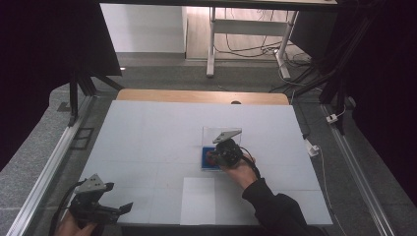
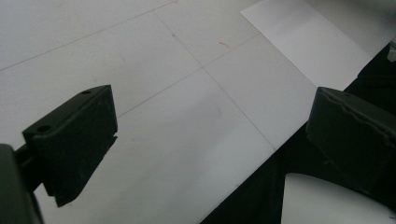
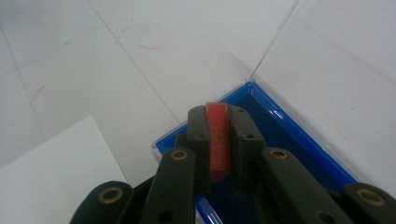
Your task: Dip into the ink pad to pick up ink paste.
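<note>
1. Right gripper (image 3: 219,140): matte black jaws pinching a thin, flat red plastic piece (image 3: 218,140) on edge, over the blue-lined shallow tray (image 3: 299,135) with its clear hinged lid (image 3: 336,70) open.
2. The piece's lower end is hidden between the jaws.
3. Left gripper (image 2: 210,140): jaws spread wide, holding nothing, over the smooth white table cover (image 2: 140,56).
4. White paper sheet (image 1: 197,200) lies near the table's front edge.

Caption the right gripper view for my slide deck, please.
Right tongs clamp a flat red piece above the open blue case.
</note>
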